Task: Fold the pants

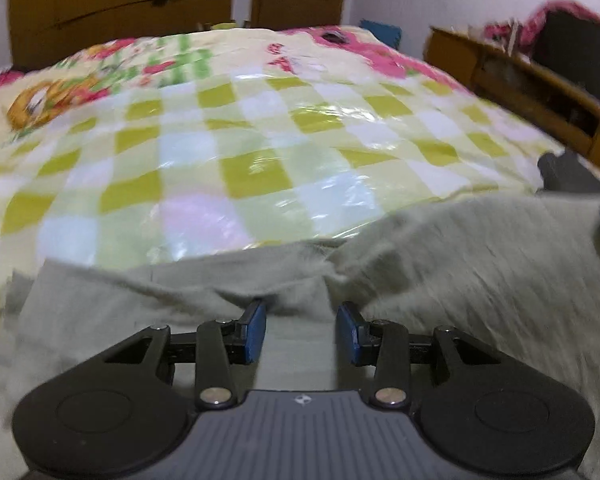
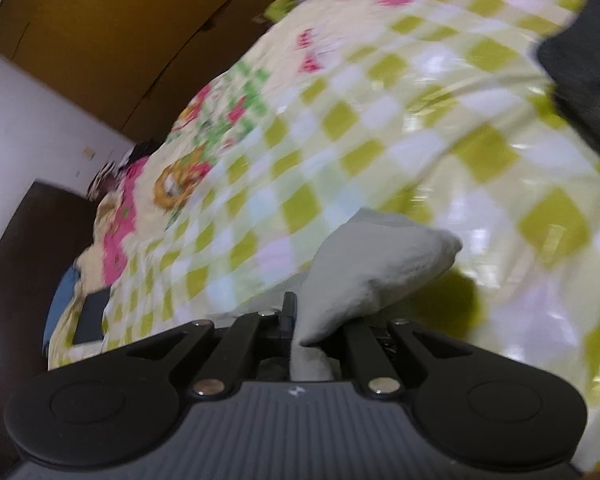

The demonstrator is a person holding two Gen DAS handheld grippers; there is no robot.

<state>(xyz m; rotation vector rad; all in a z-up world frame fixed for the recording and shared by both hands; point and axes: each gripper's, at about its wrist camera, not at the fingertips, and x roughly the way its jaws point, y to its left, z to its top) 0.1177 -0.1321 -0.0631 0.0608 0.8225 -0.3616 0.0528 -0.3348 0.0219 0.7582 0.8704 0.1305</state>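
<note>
Pale grey-green pants (image 1: 440,264) lie spread on the checkered bedspread (image 1: 228,128), filling the lower part of the left wrist view. My left gripper (image 1: 302,330) is open, its blue pads (image 1: 256,330) just above the cloth near a bunched fold, holding nothing. In the right wrist view my right gripper (image 2: 312,326) is shut on a corner of the pants (image 2: 376,256), which bulges out lifted above the bedspread (image 2: 380,128) and casts a shadow on it. The right finger is hidden by the cloth.
A dark grey garment lies at the bed's right side (image 1: 568,172), also seen in the right wrist view (image 2: 588,80). A wooden shelf unit (image 1: 512,76) stands right of the bed, wooden wardrobe (image 1: 120,4) and door beyond it. Dark headboard (image 2: 28,248) at left.
</note>
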